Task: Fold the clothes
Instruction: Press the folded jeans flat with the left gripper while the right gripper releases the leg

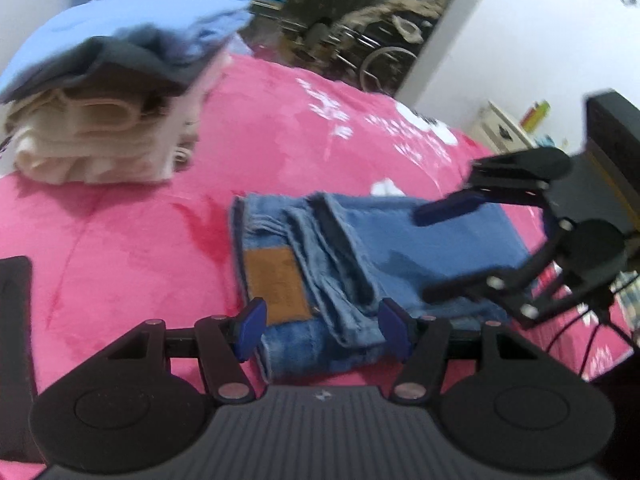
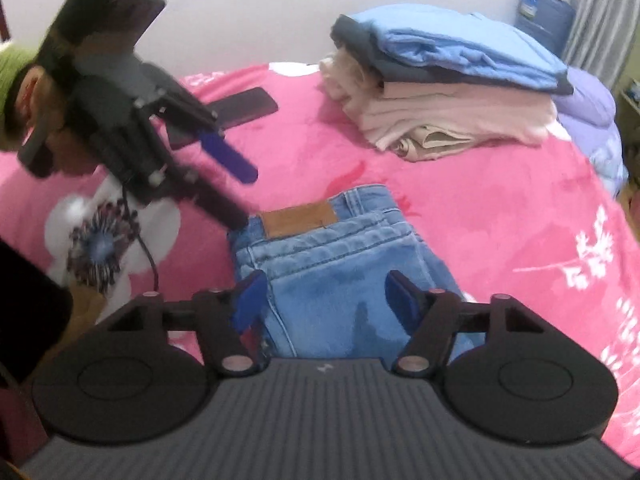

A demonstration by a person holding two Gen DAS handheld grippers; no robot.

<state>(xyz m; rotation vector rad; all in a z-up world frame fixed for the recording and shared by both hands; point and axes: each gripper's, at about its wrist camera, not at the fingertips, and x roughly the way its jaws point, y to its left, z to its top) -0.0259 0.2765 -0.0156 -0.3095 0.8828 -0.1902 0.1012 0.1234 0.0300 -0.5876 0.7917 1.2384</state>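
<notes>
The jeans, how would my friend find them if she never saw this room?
Look at the big pink blanket covering the bed. A tall pile of folded clothes sits farther back; nearer, lying alone, are the folded blue jeans. They are the only denim thing, with a brown leather patch at the waistband.

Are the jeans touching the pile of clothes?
Apart. The right wrist view shows bare pink blanket between the jeans and the pile.

Folded jeans (image 2: 340,264) are lying on the bed (image 2: 480,208), with the clothes stack (image 2: 448,88) sitting at one o'clock behind them.
</notes>
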